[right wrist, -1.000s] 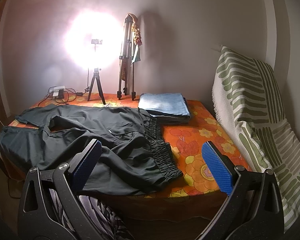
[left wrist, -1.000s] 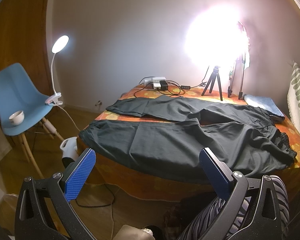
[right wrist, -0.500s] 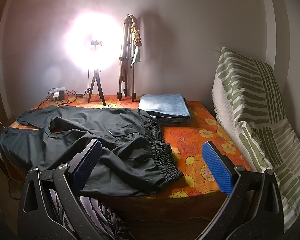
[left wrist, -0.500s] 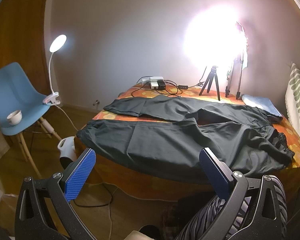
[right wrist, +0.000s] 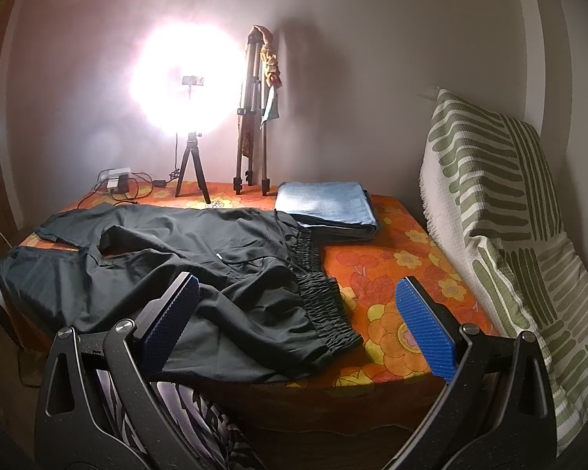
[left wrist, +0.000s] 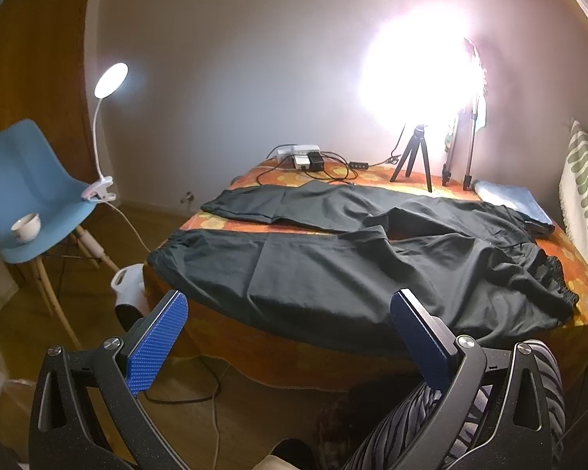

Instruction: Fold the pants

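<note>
Bed with an orange flowered cover, and what we see lying on it

We see the bed (right wrist: 403, 270) under its orange floral cover, with dark pants (left wrist: 352, 270) spread unfolded across it, both legs reaching toward its left end and the gathered waistband toward its right. A folded light-blue cloth (right wrist: 325, 203) lies just beyond the waistband. Along the wall side we see a small tripod (right wrist: 192, 168) carrying a bright ring light, a taller folded tripod (right wrist: 251, 117), and a white power strip (left wrist: 300, 154) with cables. A green-striped pillow (right wrist: 498, 196) leans at the right end.
</note>
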Demonstrator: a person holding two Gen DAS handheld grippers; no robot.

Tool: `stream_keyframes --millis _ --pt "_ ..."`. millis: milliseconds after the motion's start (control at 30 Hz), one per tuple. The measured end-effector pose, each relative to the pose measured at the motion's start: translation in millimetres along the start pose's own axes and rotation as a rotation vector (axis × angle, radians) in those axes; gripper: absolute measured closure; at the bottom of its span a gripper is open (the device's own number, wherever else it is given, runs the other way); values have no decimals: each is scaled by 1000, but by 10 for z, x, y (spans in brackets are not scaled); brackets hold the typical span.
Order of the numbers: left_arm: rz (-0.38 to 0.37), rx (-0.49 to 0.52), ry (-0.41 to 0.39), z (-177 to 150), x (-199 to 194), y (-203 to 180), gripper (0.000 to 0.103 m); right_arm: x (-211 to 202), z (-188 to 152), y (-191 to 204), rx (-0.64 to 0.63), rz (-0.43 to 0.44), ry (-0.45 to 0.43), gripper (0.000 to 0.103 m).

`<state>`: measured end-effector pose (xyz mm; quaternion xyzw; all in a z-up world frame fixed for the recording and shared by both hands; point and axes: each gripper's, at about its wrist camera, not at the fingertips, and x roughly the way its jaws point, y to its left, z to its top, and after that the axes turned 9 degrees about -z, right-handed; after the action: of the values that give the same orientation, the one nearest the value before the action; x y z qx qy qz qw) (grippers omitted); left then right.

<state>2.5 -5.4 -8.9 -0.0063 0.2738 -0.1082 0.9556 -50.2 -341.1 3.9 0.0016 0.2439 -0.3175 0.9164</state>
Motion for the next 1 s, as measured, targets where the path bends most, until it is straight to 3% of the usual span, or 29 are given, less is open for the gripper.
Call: stream_keyframes --millis 200,467,767,1000 --pt "-10 -38 36 -51 129 146 1 74 -112 25 -38 71 0 1" --pt "-14 -113 105 -175 349 429 28 171 -309 174 -178 153 -2 2" --pt "-12 -236 168 -240 565 844 53 308 -622 206 -330 242 37 21" --pt "21 -254 200 -244 668 984 56 488 -855 305 -427 368 99 35"
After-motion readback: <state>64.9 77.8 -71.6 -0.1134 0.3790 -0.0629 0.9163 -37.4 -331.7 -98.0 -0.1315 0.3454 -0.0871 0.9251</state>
